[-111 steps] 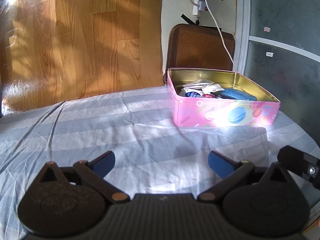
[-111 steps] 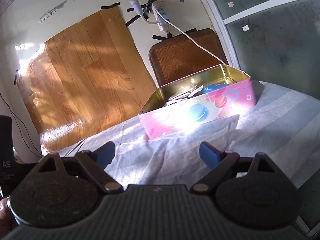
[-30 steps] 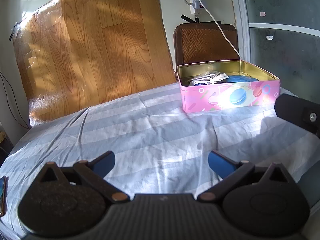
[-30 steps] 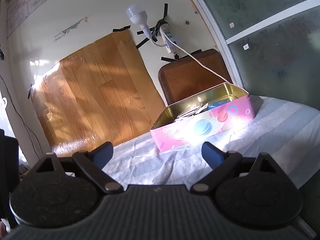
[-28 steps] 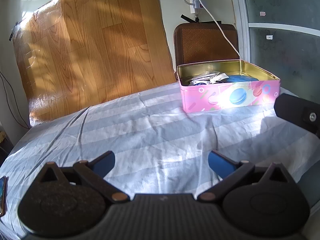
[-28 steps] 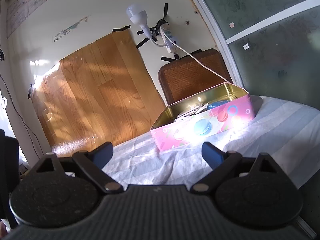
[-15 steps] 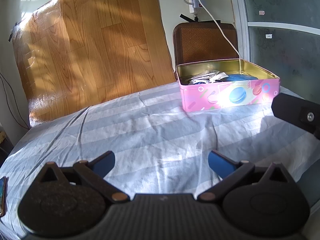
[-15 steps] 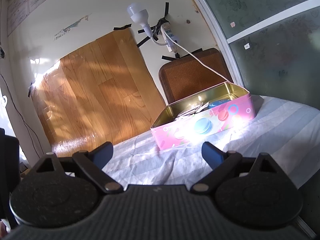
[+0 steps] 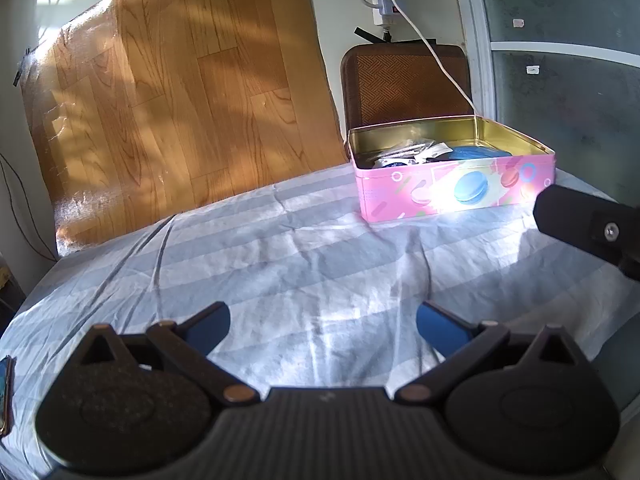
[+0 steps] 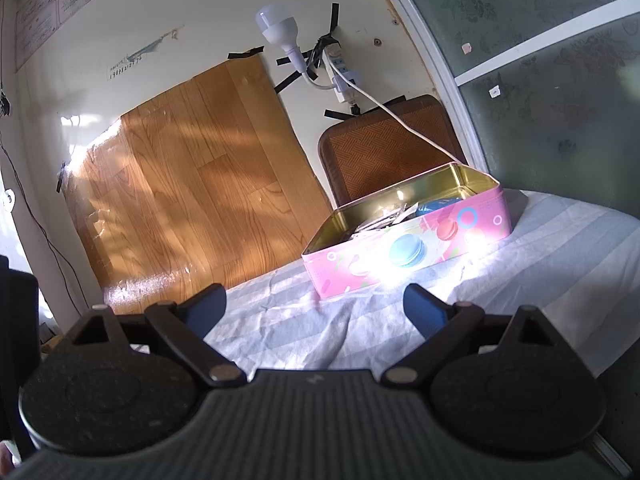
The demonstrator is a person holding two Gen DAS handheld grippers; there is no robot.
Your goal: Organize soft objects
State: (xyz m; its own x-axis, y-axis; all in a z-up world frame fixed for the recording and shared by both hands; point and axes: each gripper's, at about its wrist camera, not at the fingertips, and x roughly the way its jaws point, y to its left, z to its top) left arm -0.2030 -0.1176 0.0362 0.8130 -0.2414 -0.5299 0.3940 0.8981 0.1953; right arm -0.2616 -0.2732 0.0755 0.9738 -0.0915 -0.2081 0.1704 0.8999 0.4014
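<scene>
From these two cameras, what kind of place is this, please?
Probably a room in a home, perhaps a bedroom. A striped sheet covers a wide flat surface, likely a bed, a pink tin sits on it, and a power strip with a bulb is taped to the wall.

Both wrist views face forward, low — sharing the pink tin [image 9: 456, 190].

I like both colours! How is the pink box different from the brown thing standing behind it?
The pink tin lies flat on the striped sheet; the brown woven panel stands upright against the wall behind it. The tin is shiny, bright pink with macaron pictures and gold inside; the panel is dull, with a plain zigzag weave. The tin is open and holds packets; the panel holds nothing. Both have rounded corners.
</scene>
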